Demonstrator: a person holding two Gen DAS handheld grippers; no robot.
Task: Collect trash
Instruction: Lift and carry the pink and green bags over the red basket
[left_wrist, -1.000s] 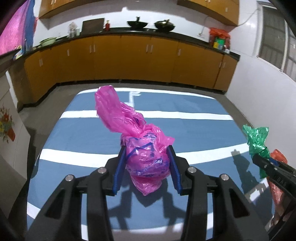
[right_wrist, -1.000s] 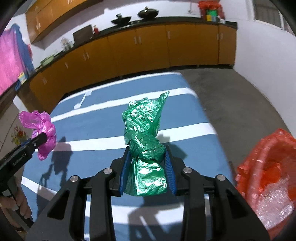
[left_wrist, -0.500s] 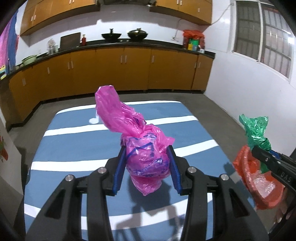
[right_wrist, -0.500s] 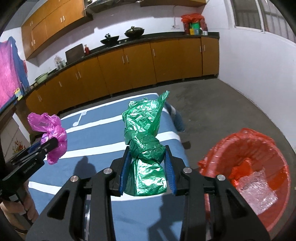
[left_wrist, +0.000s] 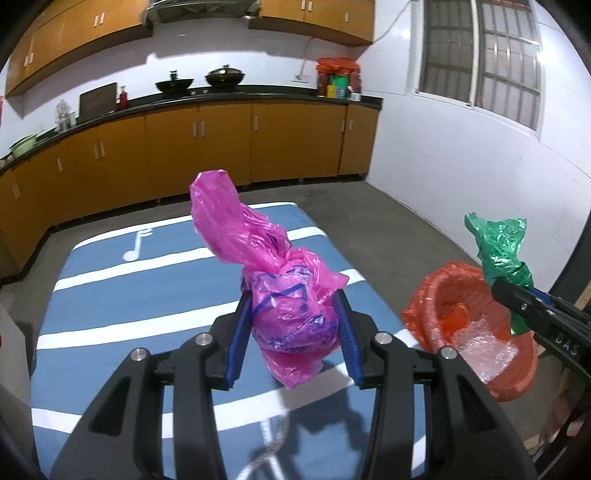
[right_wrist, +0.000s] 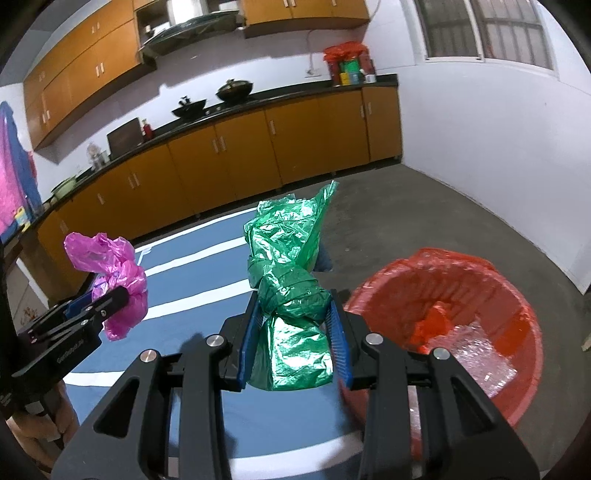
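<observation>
Our left gripper (left_wrist: 293, 338) is clamped on a pink bag (left_wrist: 284, 306), its blue pads (left_wrist: 236, 341) pressing the crumpled bundle from both sides. We see thin, glossy magenta plastic, knotted or twisted above the fingers so that a long loose tail rises up and leans to the left, with blue printed lines showing across the fat lower part; a small wrinkled flap hangs below the pads. We hold it in the air above a blue mat (left_wrist: 110, 295) with white stripes and a white music note. Our right gripper (right_wrist: 295, 341) is likewise closed on a green bag (right_wrist: 291, 325), shiny and foil-like, creased all over, wound tight at a waist just above the pads, with a pointed loose end standing up and tipping to the right. Its squarish lower part sits between the blue pads (right_wrist: 249, 341), filling the gap. We carry this one over the mat's right edge, just beside a red bin (right_wrist: 480, 295) lined with red plastic, whose rim lies to the right of the fingers; inside it we make out a red scrap and some clear crinkled plastic. From the left wrist view the green bag (left_wrist: 500, 247) appears above the bin's (left_wrist: 436, 291) far rim, while the pink bag is further left, over the mat.
</observation>
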